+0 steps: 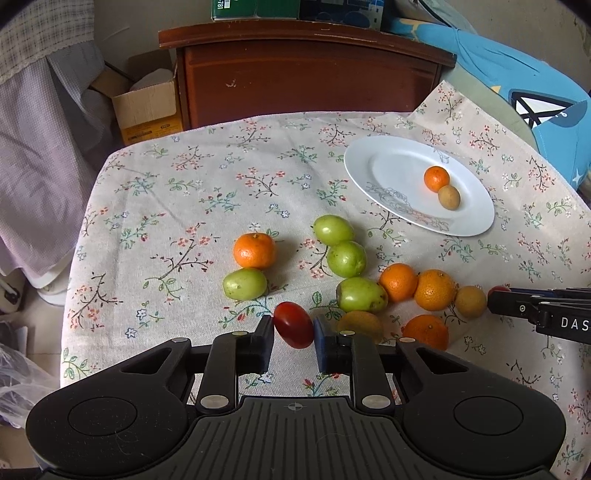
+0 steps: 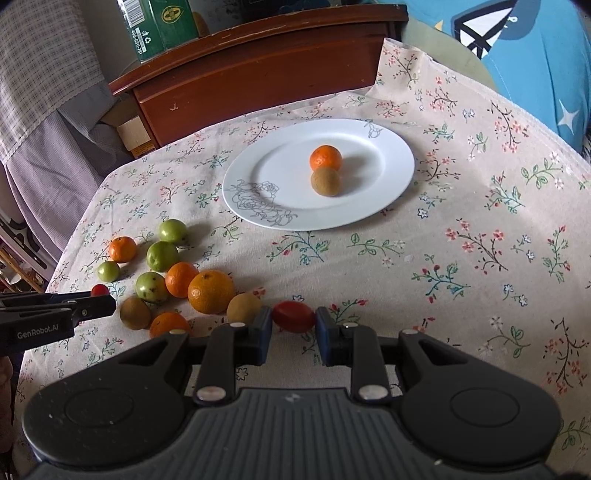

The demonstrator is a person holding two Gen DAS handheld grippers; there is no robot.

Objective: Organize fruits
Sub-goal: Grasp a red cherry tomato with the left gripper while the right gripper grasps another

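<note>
**Between both pairs of tongs: one cherry tomato each, plate barely started**

Between the pads of the left tongs (image 1: pixel 293 326) sits a dark red cherry tomato (image 1: pixel 293 325), pinched from both sides and tilted, so these tongs are clenched on it. The right tongs (image 2: pixel 294 318) grasp a second red tomato (image 2: pixel 294 316) the same way, lying crosswise between the blue pads.

Ahead of the right tongs and a little to their left lies the white plate (image 2: pixel 388 147), carrying only a small orange (image 2: pixel 325 157) and a brown round fruit (image 2: pixel 325 181) touching it. As I judge it, the sorting has barely begun: two fruits are plated, two are gripped, and the rest wait on the table (image 1: pixel 166 206).

Just beyond the left tongs, and to the left of the right tongs, lies the loose heap: four green fruits, among them one (image 1: pixel 361 294) close beyond the left tongs' right pad, four oranges, including the large one (image 2: pixel 211 291), and two brown fruits in among them. None of these has been moved to the plate yet.

Writing: the right tongs' arm, seen from the left wrist, shows "DAS" (image 1: pixel 574 324), cut off at the frame edge; the left tongs' arm, seen from the right wrist, reads "GenRobot.AI" (image 2: pixel 37 335). Far beyond both, a green carton (image 2: pixel 162 22) on the wooden cabinet (image 1: pixel 306 74) carries a barcode and small digits I cannot read reliably. The cardboard box (image 1: pixel 147 107) on the floor has a yellow label too small to read.
</note>
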